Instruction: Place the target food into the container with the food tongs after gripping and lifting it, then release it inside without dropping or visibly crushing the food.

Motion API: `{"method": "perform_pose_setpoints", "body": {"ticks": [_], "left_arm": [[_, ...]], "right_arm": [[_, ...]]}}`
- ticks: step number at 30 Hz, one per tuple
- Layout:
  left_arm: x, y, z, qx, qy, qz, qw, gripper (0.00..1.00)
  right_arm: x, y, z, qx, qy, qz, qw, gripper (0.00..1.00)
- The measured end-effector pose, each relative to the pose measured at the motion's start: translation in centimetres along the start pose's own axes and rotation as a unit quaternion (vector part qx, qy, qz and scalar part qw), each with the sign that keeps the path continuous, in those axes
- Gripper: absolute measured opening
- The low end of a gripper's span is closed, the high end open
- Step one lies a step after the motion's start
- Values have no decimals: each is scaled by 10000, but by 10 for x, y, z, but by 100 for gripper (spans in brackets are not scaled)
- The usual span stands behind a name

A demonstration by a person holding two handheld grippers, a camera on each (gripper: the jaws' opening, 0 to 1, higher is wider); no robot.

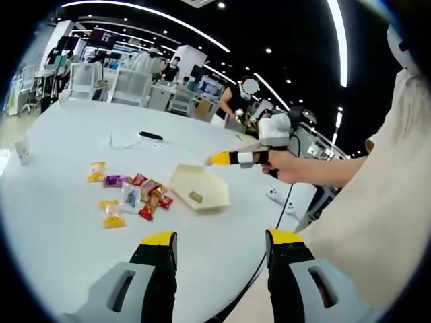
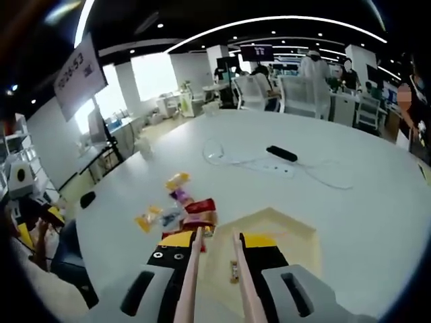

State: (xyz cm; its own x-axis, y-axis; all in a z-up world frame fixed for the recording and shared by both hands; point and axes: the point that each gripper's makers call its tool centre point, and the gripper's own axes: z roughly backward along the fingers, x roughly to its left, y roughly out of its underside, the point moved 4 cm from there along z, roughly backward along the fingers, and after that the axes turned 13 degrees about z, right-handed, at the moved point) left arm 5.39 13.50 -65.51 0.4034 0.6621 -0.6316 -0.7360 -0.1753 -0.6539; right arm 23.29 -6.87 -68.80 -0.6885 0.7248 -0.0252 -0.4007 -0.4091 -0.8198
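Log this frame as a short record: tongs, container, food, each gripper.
tongs: held in right gripper, tips over the container, nothing seen between them
container: cream tray on white table
in container: one wrapped candy
food left: pile of wrapped snacks on the table beside the tray
left gripper: open, empty, above the table
extras: black remote and white cable farther back

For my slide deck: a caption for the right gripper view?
Tongs in the right gripper poised over the cream container, wrapped snacks beside it.
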Motion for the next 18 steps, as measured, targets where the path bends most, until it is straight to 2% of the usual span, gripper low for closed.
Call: {"method": "perform_pose_setpoints", "body": {"ticks": [18], "left_arm": [[5,1,2,-6,-40,69,10000,52]], "right_arm": [[28,1,-21,113,-358,185,9991,26]]}}
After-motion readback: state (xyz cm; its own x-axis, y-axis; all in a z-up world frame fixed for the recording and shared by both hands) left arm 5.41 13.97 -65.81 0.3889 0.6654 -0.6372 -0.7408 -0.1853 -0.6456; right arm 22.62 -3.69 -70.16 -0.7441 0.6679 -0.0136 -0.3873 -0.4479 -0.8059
